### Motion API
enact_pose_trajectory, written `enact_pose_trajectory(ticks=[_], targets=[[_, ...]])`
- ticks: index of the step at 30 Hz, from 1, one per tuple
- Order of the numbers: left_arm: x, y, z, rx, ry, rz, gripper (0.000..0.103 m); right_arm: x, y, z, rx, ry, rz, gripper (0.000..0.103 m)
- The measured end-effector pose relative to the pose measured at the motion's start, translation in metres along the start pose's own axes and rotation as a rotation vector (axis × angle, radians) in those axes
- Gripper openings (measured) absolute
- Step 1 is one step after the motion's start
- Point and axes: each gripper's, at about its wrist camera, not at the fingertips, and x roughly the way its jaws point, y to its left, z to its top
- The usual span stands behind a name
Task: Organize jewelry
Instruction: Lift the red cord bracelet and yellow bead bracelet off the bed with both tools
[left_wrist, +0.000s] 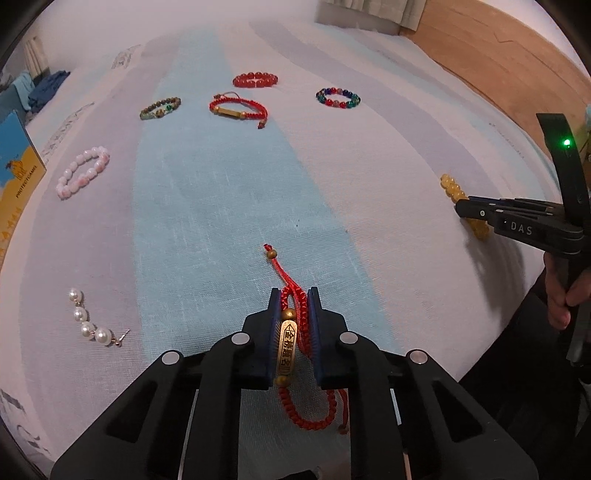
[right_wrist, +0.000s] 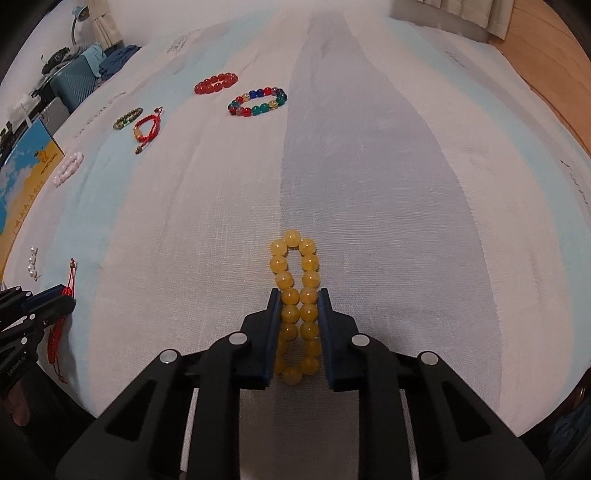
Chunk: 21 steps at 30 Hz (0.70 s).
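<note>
Left side first: my left gripper (left_wrist: 294, 295) is pinched nearly closed on the red cord bracelet (left_wrist: 295, 332), its gold bar lying lengthwise between my fingers, tail cord pointing ahead over the striped cloth (left_wrist: 221, 203). Over to the right: my right gripper (right_wrist: 297, 295) squeezes the yellow bead bracelet (right_wrist: 295, 280) into a narrow loop, long axis straight ahead. The sorted bracelets lie far ahead; its twin, the other red cord bracelet (left_wrist: 238, 108), sits dead ahead of my left gripper.
</note>
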Motion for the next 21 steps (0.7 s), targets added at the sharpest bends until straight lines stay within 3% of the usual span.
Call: enact_pose_trajectory(ticks=[5, 7, 19, 21], targets=[[-0.010, -0.002, 0.003, 0.004, -0.020, 0.005, 0.013, -0.012, -0.002, 0.002, 0.010, -0.025, 0.005, 0.018], [-0.015, -0.001, 0.004, 0.000, -0.029, 0.006, 0.013, -0.019, -0.003, 0.004, 0.008, -0.039, -0.001, 0.000], [-0.042, 0.001, 0.010, -0.006, -0.076, 0.016, 0.013, -0.035, -0.005, 0.011, 0.001, -0.058, 0.014, 0.000], [-0.046, 0.002, 0.010, -0.004, -0.081, 0.024, 0.013, -0.028, -0.007, 0.011, -0.010, -0.023, 0.007, 0.000]])
